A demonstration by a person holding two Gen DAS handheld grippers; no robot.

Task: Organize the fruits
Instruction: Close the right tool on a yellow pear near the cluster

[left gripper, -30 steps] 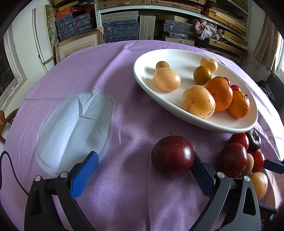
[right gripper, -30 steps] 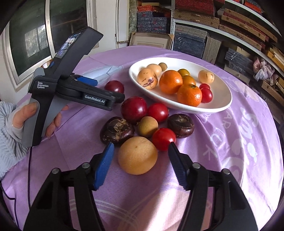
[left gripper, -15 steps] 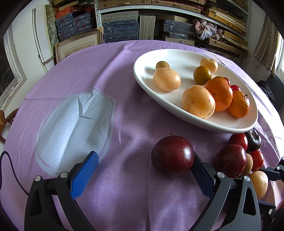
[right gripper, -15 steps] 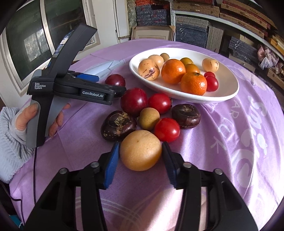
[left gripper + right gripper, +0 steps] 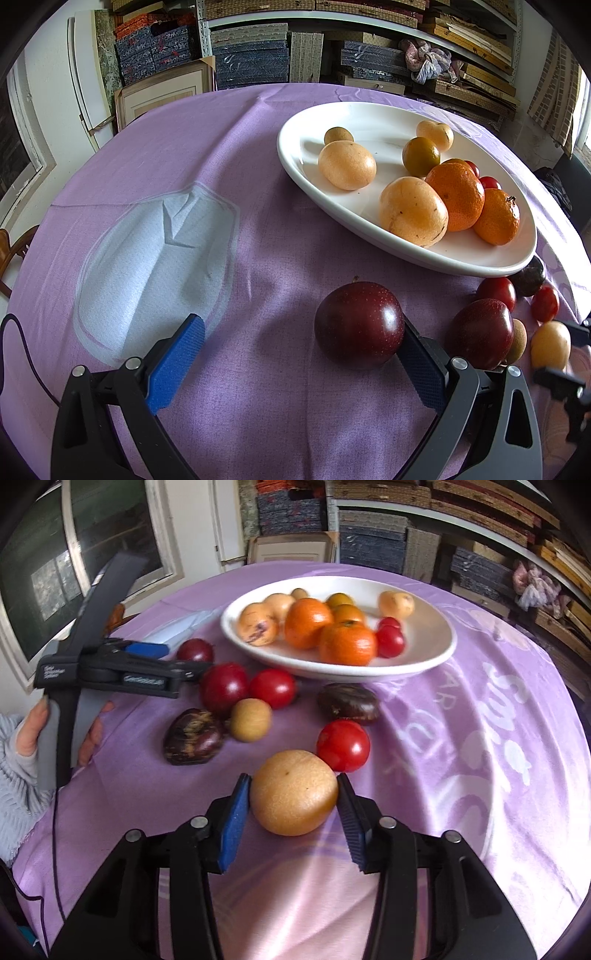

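Observation:
My right gripper is shut on a round tan fruit, with both blue pads pressed against its sides just above the purple cloth. A red tomato lies right beside that fruit. Beyond it stands the white oval plate, which holds oranges and yellow fruits. In the left wrist view, my left gripper stands open over the cloth. A dark red round fruit rests against its right finger, and its left pad is far from the fruit. The tan fruit also shows at the right edge of that view.
Loose fruits lie between the grippers and the plate: two dark purple ones, a red one, a tomato and a small tan one. A hand holds the left gripper's handle. Shelves stand behind the table.
The right gripper's jaws closed in from wide open onto the tan fruit. The gripper then rolled and shifted sideways with the fruit. The left gripper and the dark red fruit stayed put.

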